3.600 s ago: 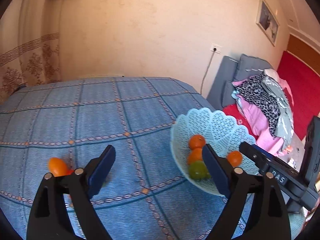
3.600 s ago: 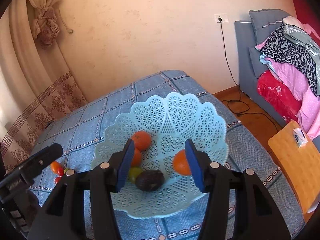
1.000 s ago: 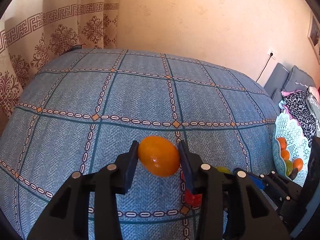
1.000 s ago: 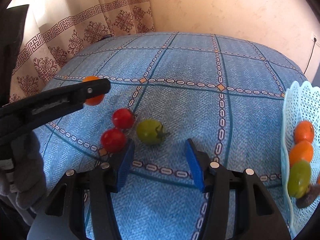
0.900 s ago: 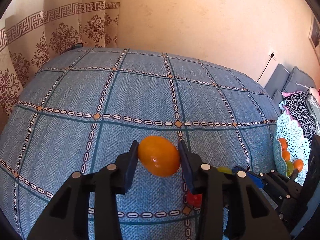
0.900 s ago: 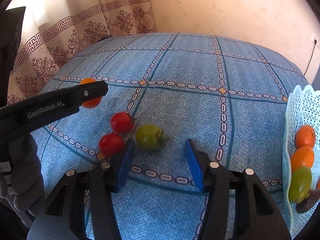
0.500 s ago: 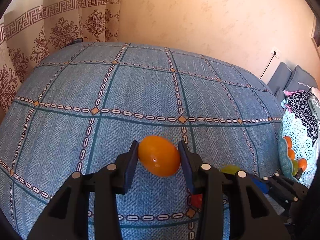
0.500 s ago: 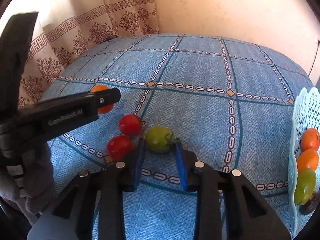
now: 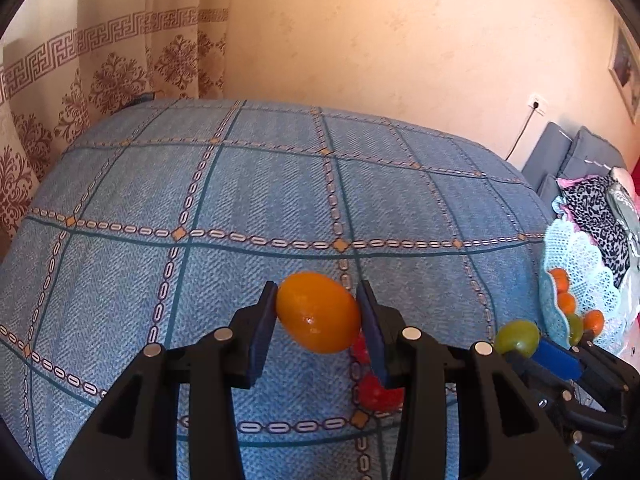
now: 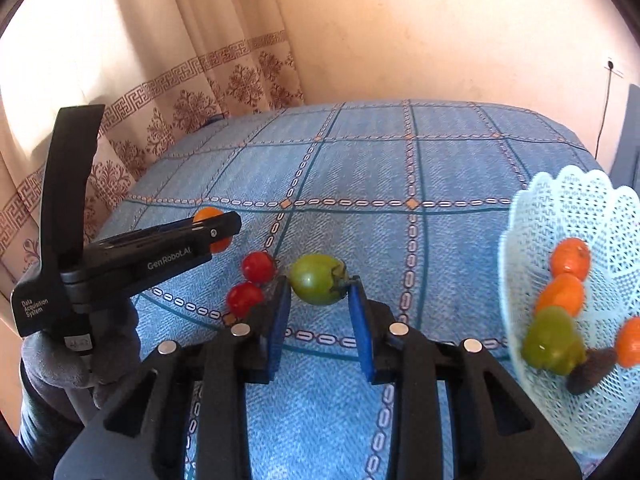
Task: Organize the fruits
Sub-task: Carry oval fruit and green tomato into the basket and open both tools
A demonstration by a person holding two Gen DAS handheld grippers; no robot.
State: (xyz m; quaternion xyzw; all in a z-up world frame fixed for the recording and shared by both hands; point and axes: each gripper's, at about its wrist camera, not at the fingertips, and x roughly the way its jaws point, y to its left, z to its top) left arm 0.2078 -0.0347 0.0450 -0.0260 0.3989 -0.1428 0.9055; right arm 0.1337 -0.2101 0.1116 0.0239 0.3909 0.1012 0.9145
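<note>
Between the blue pads of the left gripper (image 9: 318,312) sits an orange fruit (image 9: 318,312), oval and glossy, pinched on both sides and held clear of the cloth below. The right gripper (image 10: 319,286) is likewise clamped, its pads pressed to the two sides of a green tomato (image 10: 318,279), whose dark stalk end points toward the right-hand pad; in the left wrist view the same green fruit shows at the tip of the other tool's blue finger, near the right edge. Just to the left of the right gripper's fingers, two red tomatoes (image 10: 252,282) lie on the blue checked tablecloth (image 10: 360,172), one behind the other and close together; from the left wrist view they are mostly hidden behind the right-hand finger, only red patches showing. The left tool crosses the left side of the right wrist view, held by a grey-gloved hand (image 10: 76,356). Further right, at the table's edge, stands a pale blue lattice basket (image 10: 572,196) holding orange fruits, a green one and a dark one. A patterned curtain (image 9: 100,72) hangs behind the table on the left, beside a plain cream wall, and a pile of clothes (image 9: 600,208) lies beyond the basket.
</note>
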